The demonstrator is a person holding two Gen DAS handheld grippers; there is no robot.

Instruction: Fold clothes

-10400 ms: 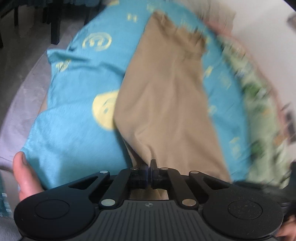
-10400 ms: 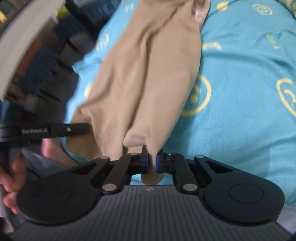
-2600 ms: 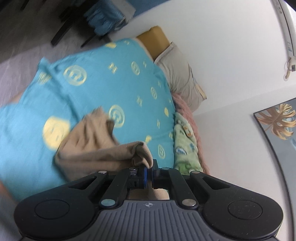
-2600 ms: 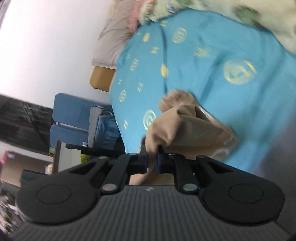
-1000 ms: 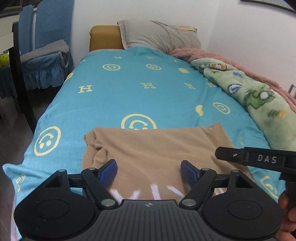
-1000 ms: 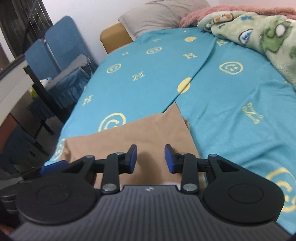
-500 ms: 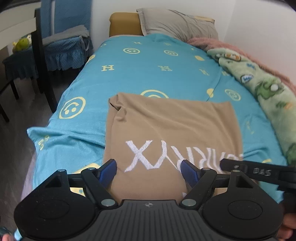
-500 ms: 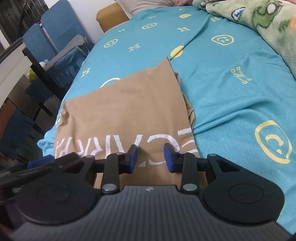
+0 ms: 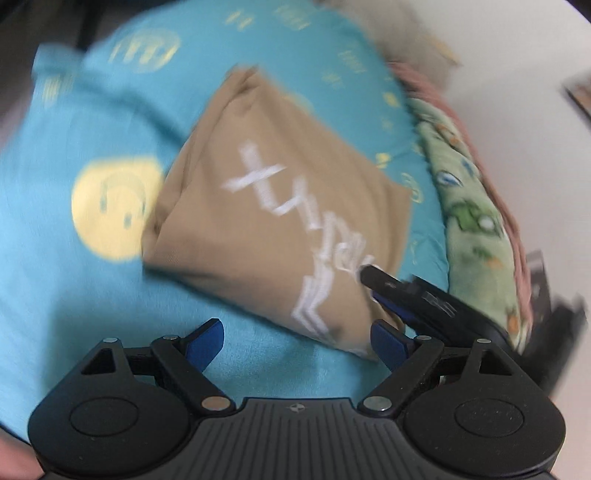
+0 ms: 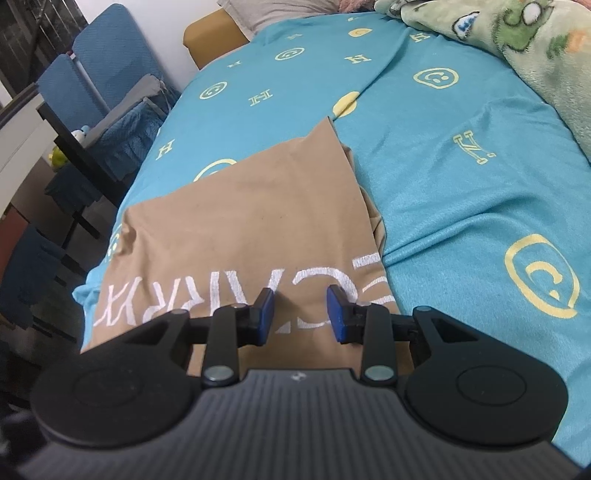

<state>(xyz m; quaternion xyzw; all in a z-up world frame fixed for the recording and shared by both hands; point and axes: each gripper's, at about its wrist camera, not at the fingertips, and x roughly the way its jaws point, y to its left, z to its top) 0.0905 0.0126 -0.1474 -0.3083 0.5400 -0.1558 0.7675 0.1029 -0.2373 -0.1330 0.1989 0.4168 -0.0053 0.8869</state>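
A tan shirt (image 9: 280,206) with white lettering lies folded flat on the blue bedspread (image 9: 66,280); it also shows in the right wrist view (image 10: 243,229). My left gripper (image 9: 297,341) is wide open and empty, just off the shirt's near edge over the bedspread. My right gripper (image 10: 300,314) is open and empty, hovering over the shirt's near lettered edge. The right gripper also shows in the left wrist view (image 9: 391,295) at the shirt's right near corner. The left wrist view is blurred by motion.
A green patterned blanket (image 10: 524,44) lies along the bed's right side. Pillows (image 10: 273,9) sit at the headboard. Blue chairs (image 10: 96,77) and a dark table (image 10: 70,147) stand left of the bed. The bedspread (image 10: 461,166) extends right of the shirt.
Both grippers let go of the shirt after laying it flat and folded. The left gripper has swung left and tilted, now off the shirt's near edge. The right gripper has barely moved.
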